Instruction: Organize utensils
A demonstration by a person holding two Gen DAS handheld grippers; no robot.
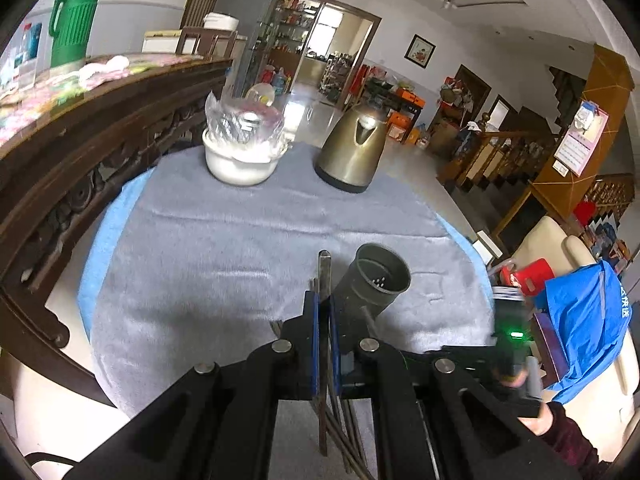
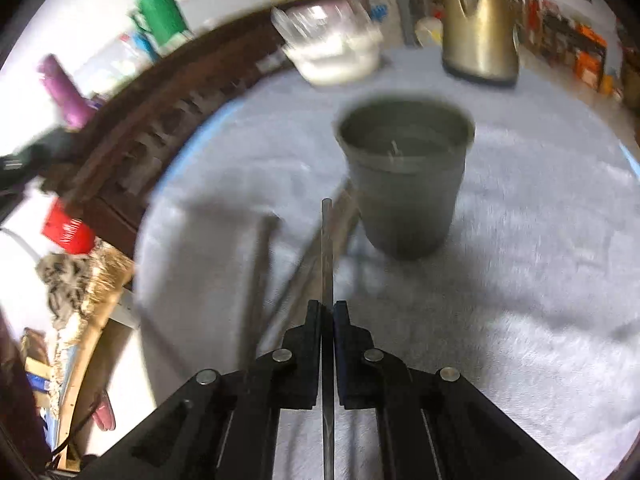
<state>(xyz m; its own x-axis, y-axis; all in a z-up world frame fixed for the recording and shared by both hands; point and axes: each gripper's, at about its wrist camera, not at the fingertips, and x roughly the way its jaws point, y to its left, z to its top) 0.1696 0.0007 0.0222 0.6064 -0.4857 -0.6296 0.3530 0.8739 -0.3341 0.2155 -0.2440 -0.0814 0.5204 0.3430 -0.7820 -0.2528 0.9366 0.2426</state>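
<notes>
A dark grey utensil cup (image 1: 374, 278) stands on the grey cloth near the table's front; it also shows in the right wrist view (image 2: 404, 176), upright and blurred. My left gripper (image 1: 324, 312) is shut on a flat metal utensil handle (image 1: 324, 268) that sticks out ahead, just left of the cup. Several more thin utensils (image 1: 340, 432) lie under it. My right gripper (image 2: 328, 312) is shut on a thin metal utensil (image 2: 327, 248) that points toward the cup. Other utensils (image 2: 296, 272) lie on the cloth to its left.
A white bowl (image 1: 240, 160) with a plastic bag and a brass kettle (image 1: 354, 148) stand at the table's far side. A dark wooden sideboard (image 1: 80, 152) runs along the left. The other hand-held gripper (image 1: 512, 352) is at the right, by a blue bag (image 1: 584, 320).
</notes>
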